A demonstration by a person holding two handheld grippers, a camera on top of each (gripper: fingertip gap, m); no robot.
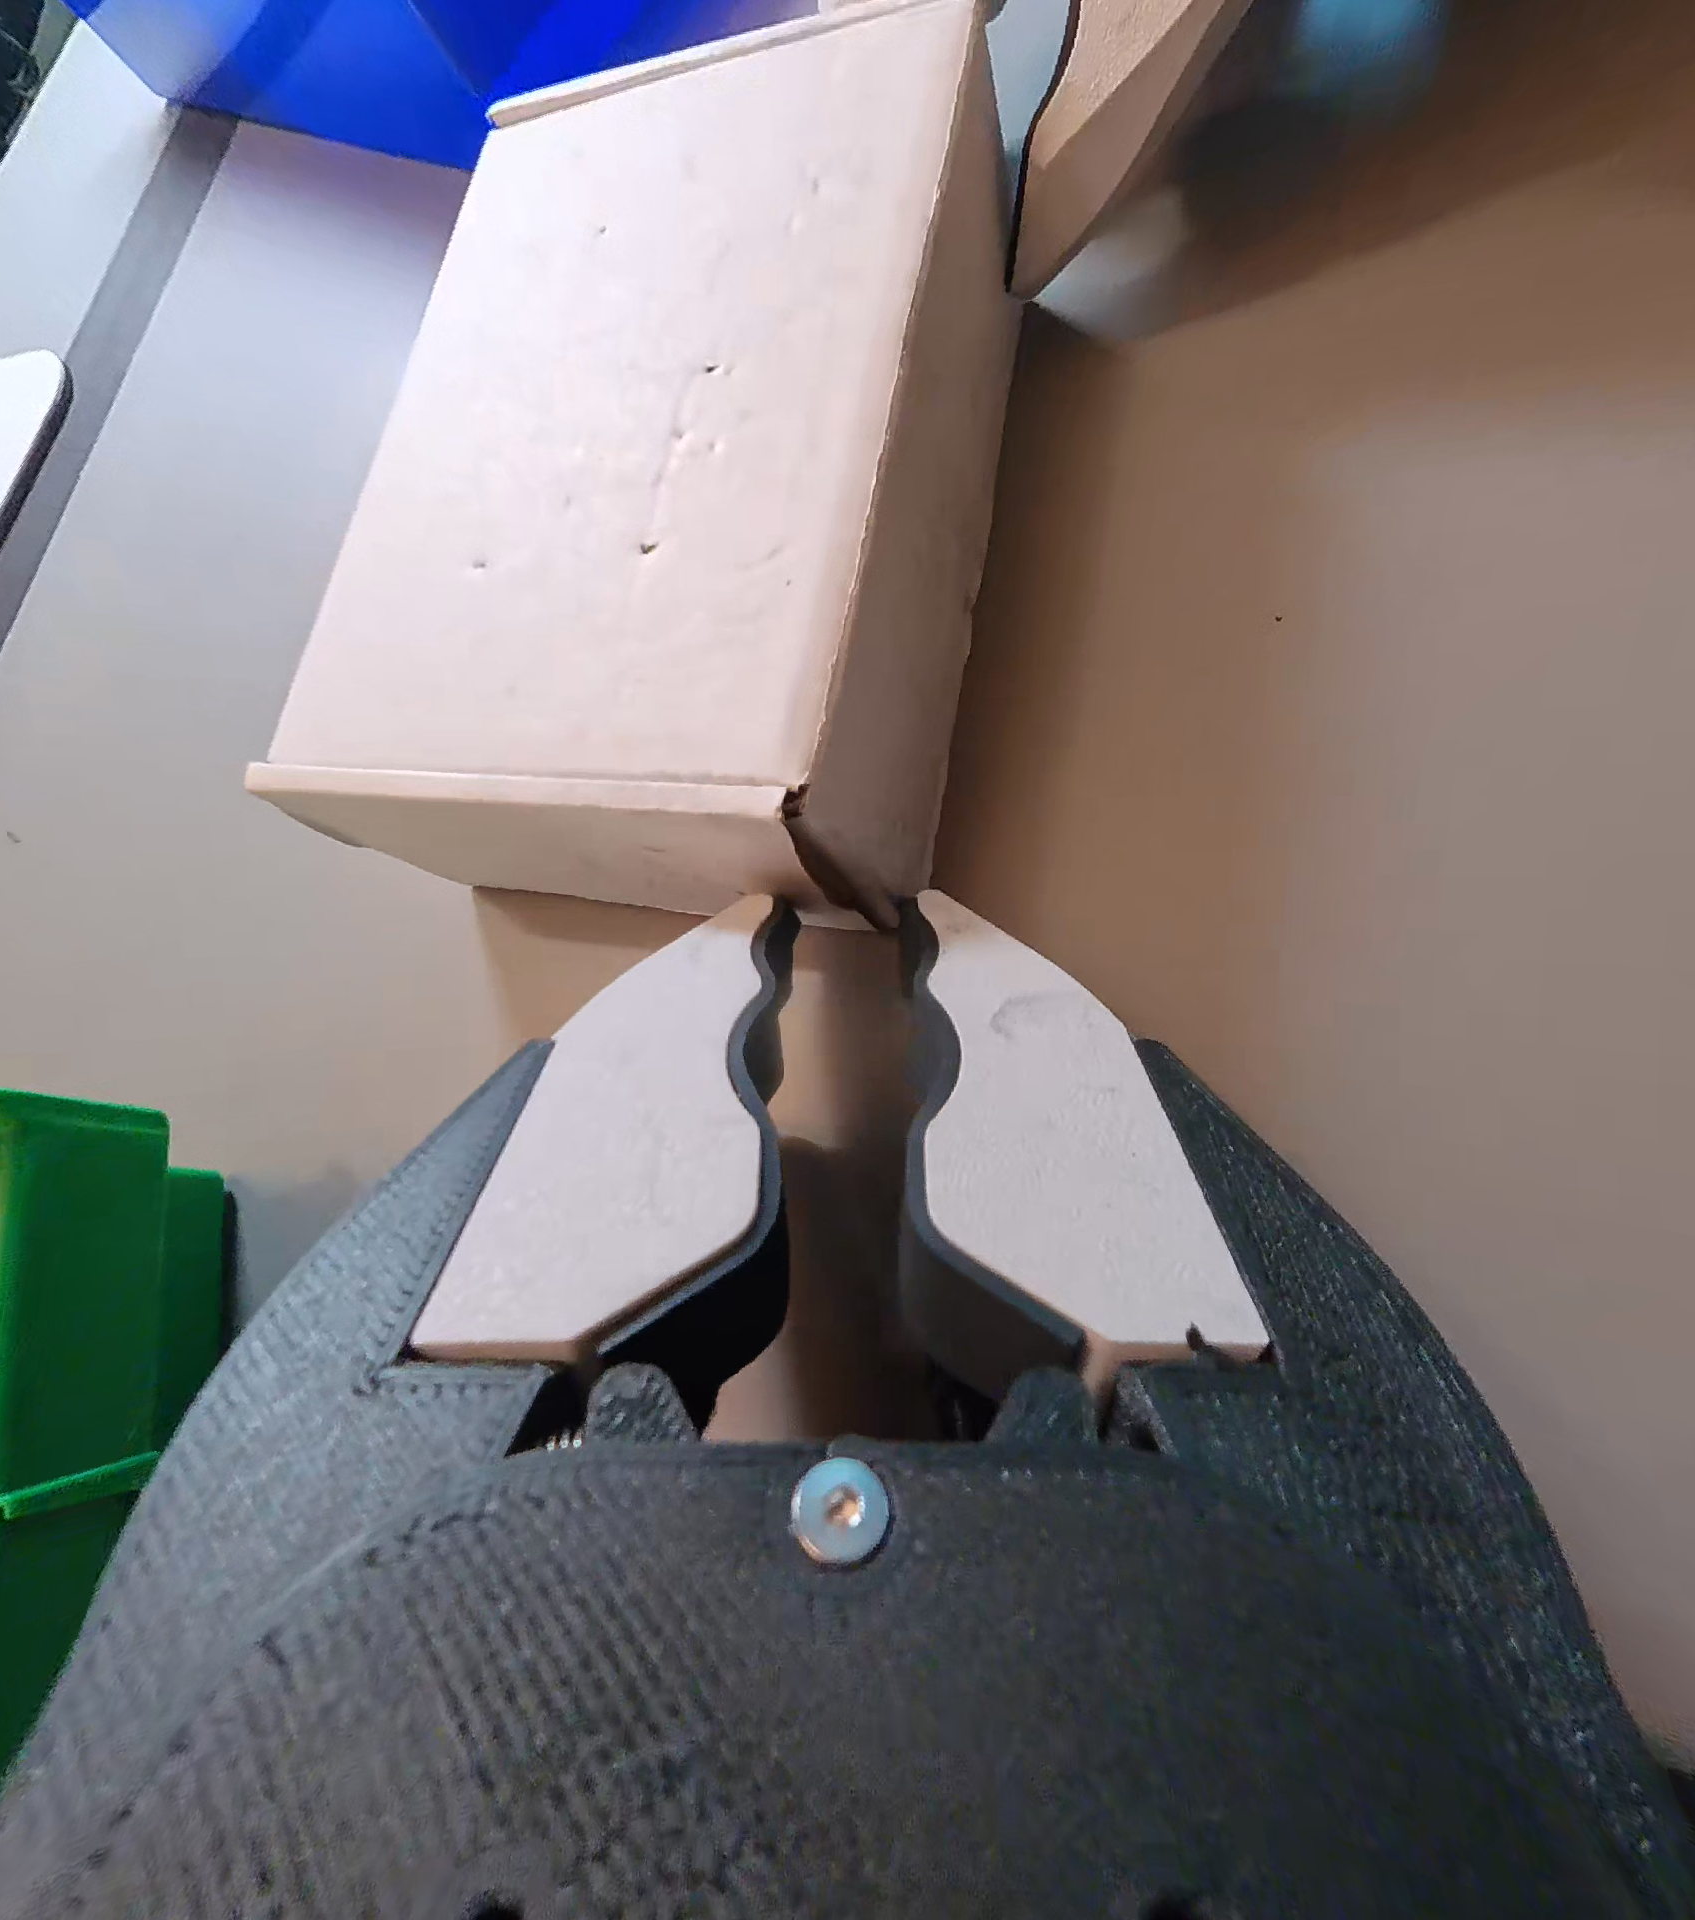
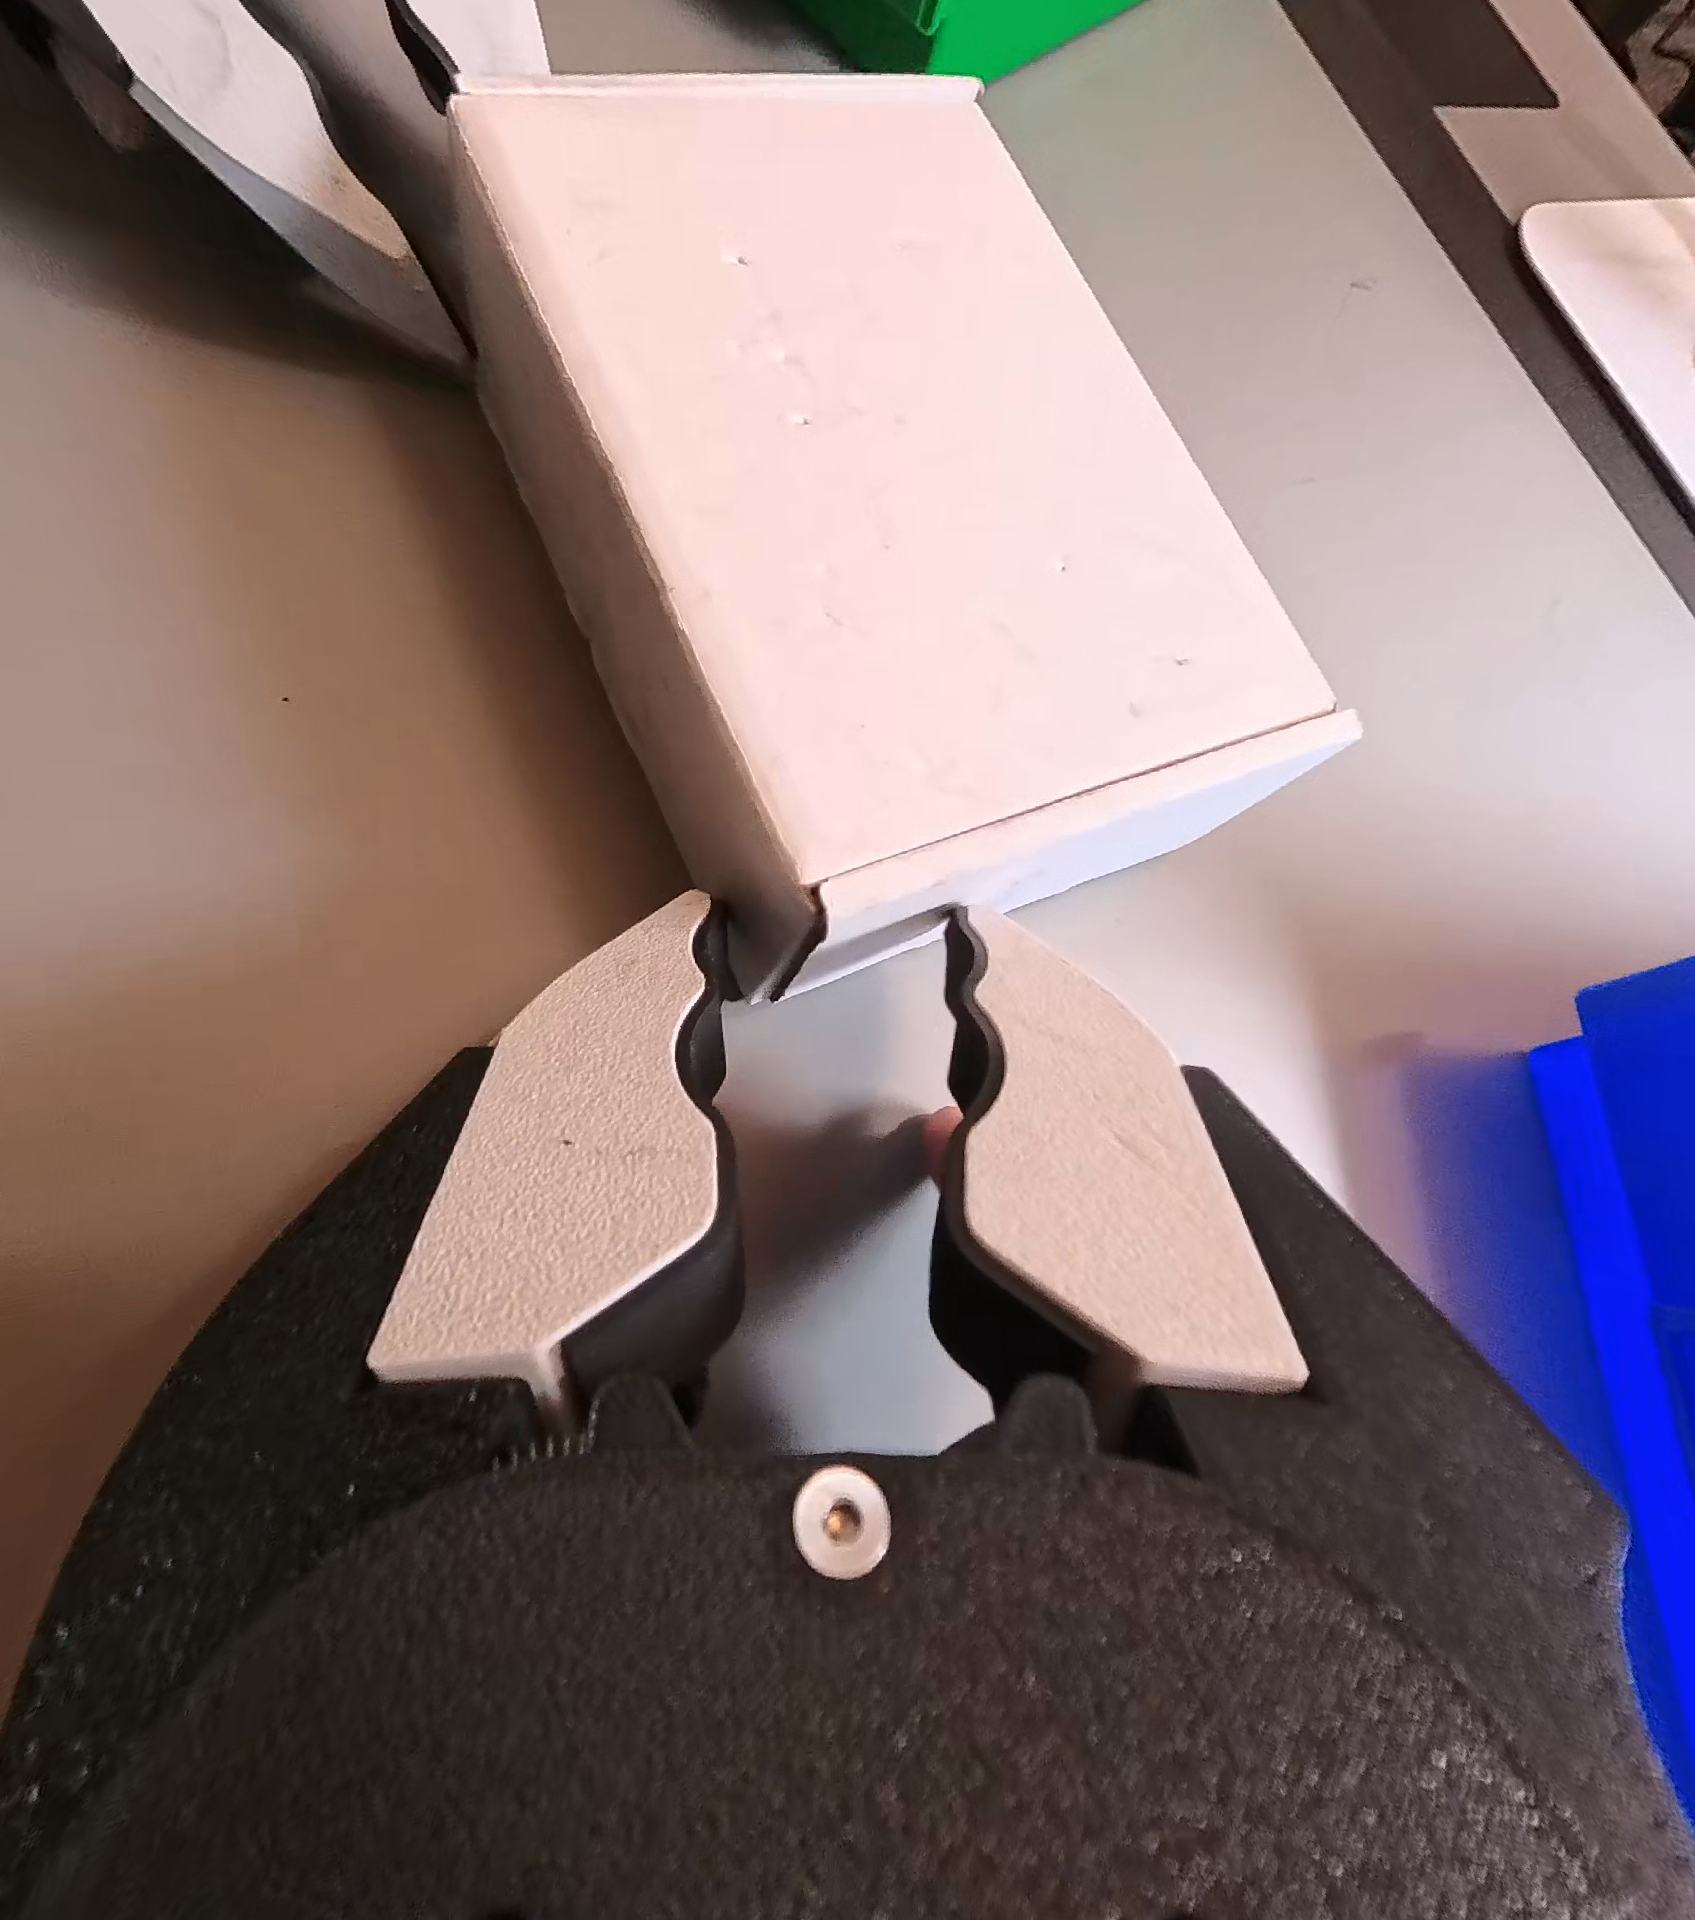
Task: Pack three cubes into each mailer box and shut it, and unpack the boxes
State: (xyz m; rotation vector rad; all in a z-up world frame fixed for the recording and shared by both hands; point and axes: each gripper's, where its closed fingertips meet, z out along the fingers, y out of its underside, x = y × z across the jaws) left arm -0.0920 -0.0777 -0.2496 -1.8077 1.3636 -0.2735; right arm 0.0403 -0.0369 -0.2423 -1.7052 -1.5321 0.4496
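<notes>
Mailer box (image 1: 656, 447) lies closed on the tabletop (image 1: 1394, 831), lid down flat, its pale cardboard top marked with small dents and pinpricks. In the right wrist view the same mailer box (image 2: 884, 499) sits at an angle to the camera, with a front flap edge standing slightly proud along its near right side.

Left gripper (image 1: 848, 912) is positioned at the near corner of the box. Its fingers stand a little apart, with the corner of the box base set between the tips; whether they are actually pressing on the cardboard cannot be told. Right gripper (image 2: 830, 945) is at the opposite corner of the box. Its fingers are apart, the left tip touching the corner fold and the right tip just beside the box's near wall; no clamping is evident.

Each gripper shows in the other's view at the far corner of the box, at top right in the left wrist view and top left in the right wrist view.

Green bin (image 1: 22, 1351) stands near left in the left wrist view. Blue bin (image 2: 1674, 1299) stands near right in the right wrist view. White flat stand (image 2: 1674, 395) lies far right on the grey table edge.
</notes>
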